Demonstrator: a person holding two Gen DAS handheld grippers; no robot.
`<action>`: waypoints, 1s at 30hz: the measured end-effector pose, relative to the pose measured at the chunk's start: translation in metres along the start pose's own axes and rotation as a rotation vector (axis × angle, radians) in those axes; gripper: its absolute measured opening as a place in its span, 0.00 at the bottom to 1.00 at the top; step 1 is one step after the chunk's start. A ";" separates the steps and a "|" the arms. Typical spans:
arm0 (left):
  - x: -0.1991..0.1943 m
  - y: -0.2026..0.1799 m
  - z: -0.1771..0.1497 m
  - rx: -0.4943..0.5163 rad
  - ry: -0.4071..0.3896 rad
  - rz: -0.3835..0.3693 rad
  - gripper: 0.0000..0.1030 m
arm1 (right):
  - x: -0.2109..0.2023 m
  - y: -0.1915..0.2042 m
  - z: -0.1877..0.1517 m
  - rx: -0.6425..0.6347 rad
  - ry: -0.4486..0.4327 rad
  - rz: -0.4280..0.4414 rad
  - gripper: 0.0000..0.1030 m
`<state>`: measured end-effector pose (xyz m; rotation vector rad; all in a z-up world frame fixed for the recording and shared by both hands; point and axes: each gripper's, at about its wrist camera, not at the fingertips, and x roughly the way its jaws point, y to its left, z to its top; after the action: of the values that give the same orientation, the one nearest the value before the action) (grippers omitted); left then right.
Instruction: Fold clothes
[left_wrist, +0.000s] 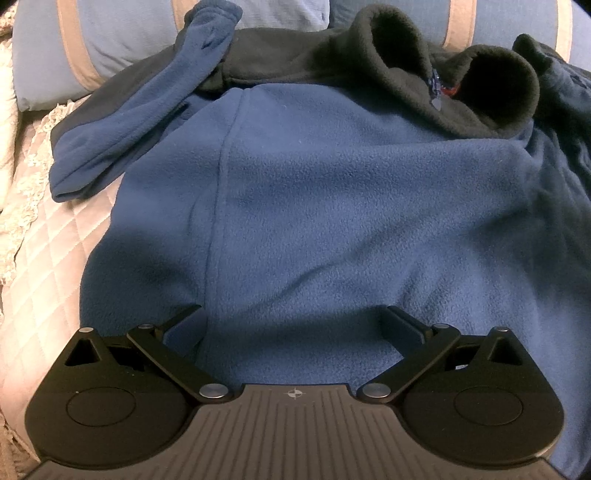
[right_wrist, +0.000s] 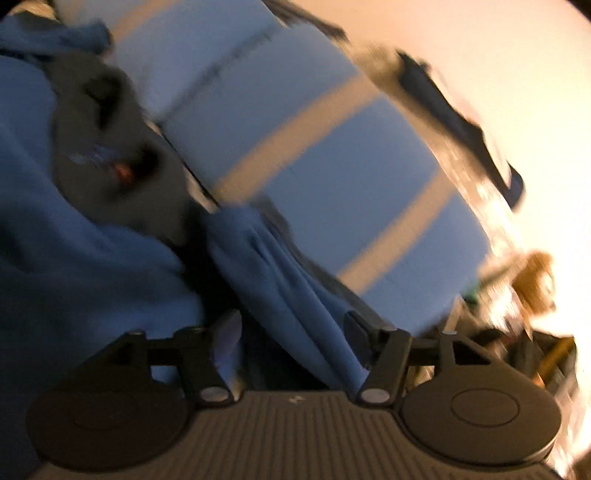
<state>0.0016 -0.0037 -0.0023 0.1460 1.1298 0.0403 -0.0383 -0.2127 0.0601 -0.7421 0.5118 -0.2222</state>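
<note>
Blue fleece jacket (left_wrist: 314, 192) lay flat on quilted bedspread (left_wrist: 48, 266).
Left gripper (left_wrist: 295, 325) hovered open above it; right gripper (right_wrist: 293, 328) stood open, sleeve (right_wrist: 280, 280) between its jaws.

My blue fleece pullover (left_wrist: 332, 206) fills the frame's middle, spread flat — dark collar (left_wrist: 443, 74) upper right, one sleeve (left_wrist: 140, 125) folded upper left.
</note>
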 end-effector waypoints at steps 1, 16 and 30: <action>0.000 0.000 0.000 0.001 0.000 0.000 1.00 | 0.001 0.002 0.004 0.002 -0.028 0.020 0.71; -0.001 0.003 -0.001 0.005 0.011 -0.024 1.00 | 0.062 0.001 0.027 0.207 -0.046 0.165 0.63; -0.005 0.004 -0.005 0.005 -0.002 -0.041 1.00 | 0.003 -0.008 0.048 0.304 -0.160 0.190 0.09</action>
<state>-0.0045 0.0003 0.0006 0.1275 1.1303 0.0013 -0.0108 -0.1913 0.0946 -0.4082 0.3825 -0.0601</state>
